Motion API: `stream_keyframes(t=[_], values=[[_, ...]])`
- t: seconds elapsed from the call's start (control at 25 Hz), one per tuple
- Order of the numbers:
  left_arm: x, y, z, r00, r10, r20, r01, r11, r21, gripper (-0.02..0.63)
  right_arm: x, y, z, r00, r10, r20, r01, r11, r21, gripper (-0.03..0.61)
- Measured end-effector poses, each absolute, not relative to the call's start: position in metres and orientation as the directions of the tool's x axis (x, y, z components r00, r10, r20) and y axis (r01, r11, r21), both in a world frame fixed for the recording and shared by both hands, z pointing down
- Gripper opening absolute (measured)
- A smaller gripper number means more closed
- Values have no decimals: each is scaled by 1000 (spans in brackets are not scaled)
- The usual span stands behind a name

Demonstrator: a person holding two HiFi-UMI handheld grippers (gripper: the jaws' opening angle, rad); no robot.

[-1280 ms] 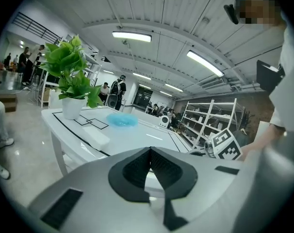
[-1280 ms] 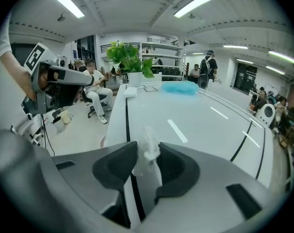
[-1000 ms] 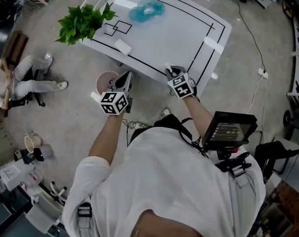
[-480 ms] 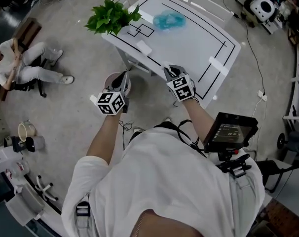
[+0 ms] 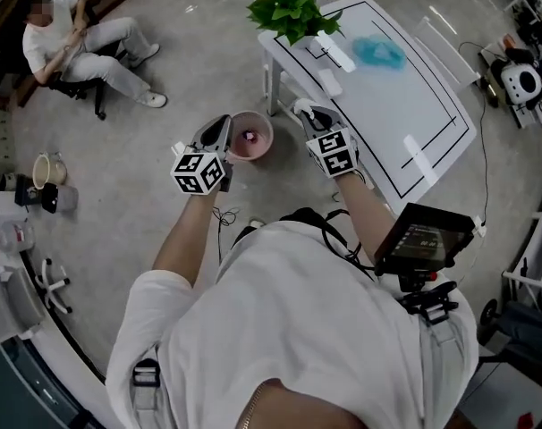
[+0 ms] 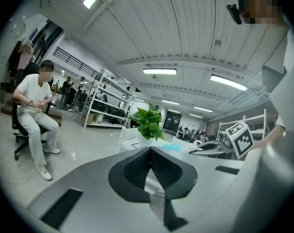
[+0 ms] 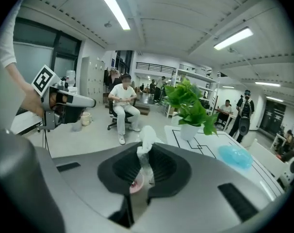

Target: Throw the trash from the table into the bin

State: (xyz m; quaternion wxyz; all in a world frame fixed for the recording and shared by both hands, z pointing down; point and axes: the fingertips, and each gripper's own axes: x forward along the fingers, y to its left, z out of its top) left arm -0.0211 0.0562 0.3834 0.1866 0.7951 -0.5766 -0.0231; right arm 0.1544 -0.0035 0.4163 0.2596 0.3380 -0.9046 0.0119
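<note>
Carrying step: right tongs [image 7: 141,155] clamp what looks like a crumpled tissue [image 7: 147,136]; left tongs [image 6: 149,150] are together and empty. Next, release over the pink bin [image 5: 267,147], upper centre.

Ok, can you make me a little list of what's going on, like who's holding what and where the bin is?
Right gripper: shut on a white tissue
Left gripper: shut, nothing in it
Bin: pink, on the floor, between the two grippers in the head view
Table: white with black lines, next to the bin
On the table: blue bag, potted plant
Job so far: tissue not yet in the bin
</note>
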Motion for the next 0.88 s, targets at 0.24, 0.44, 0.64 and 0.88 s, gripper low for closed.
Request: stream_keyframes(t=[0.24, 0.44, 0.64, 0.88], values=[[-90, 89, 388, 237, -952, 194, -931, -165, 325, 5, 75, 12, 416, -703, -532, 472, -529, 835, 153, 38], [-126, 94, 398, 179, -960, 214, -937, -99, 336, 5, 31, 10, 424, -738, -470, 484, -463, 875, 143, 38], [-149, 83, 415, 129, -961, 246, -937, -37, 348, 5, -2, -10, 441, -763, -412, 498, -407, 905, 124, 38], [-177, 51, 442, 72, -950, 302, -934, 43, 355, 5, -36, -44, 476, -771, -335, 542, -346, 935, 85, 38]])
